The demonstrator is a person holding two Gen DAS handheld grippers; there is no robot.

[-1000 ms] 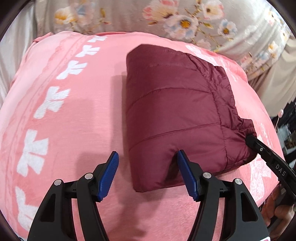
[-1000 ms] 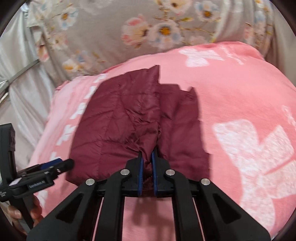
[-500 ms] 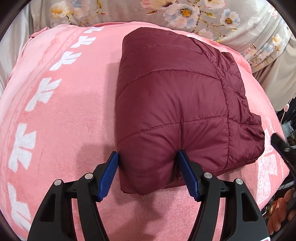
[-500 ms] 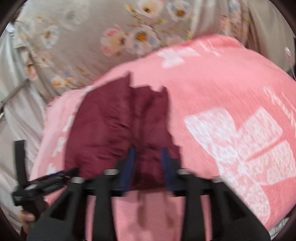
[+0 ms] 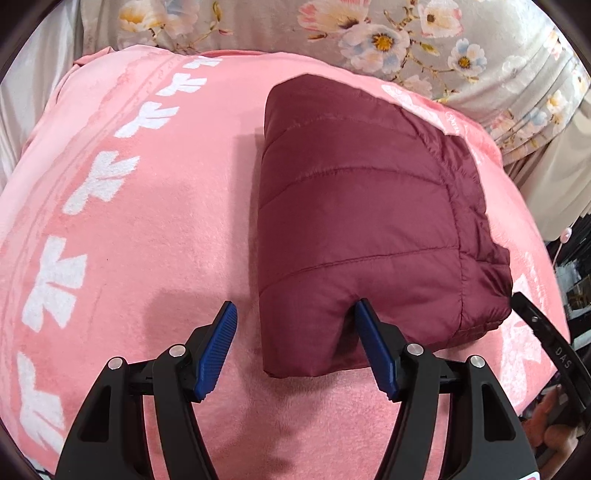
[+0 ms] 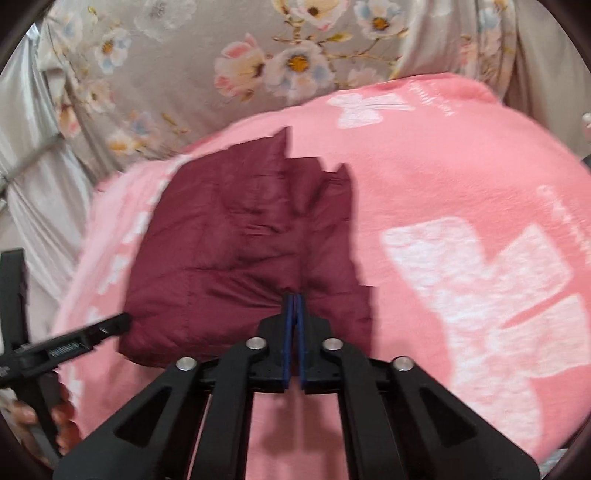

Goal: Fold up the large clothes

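Observation:
A dark red quilted jacket (image 5: 362, 221) lies folded into a thick rectangular bundle on a pink blanket (image 5: 147, 229). My left gripper (image 5: 295, 314) is open; its right fingertip (image 5: 364, 314) presses into the bundle's near edge, and the near left corner lies between the jaws. In the right wrist view the jacket (image 6: 236, 251) lies just ahead. My right gripper (image 6: 294, 297) is shut at the jacket's near edge, with the tips touching the fabric; whether fabric is pinched I cannot tell.
The pink blanket with white patterns (image 6: 480, 288) covers a bed. Grey floral fabric (image 5: 369, 33) hangs behind it. The right gripper's arm (image 5: 546, 336) shows at the right of the left view; the left gripper (image 6: 74, 343) shows at the left of the right view.
The right gripper opened off the jacket, then shut again at its near edge. The left gripper pushed onto the bundle, then drew back a little and stayed open.

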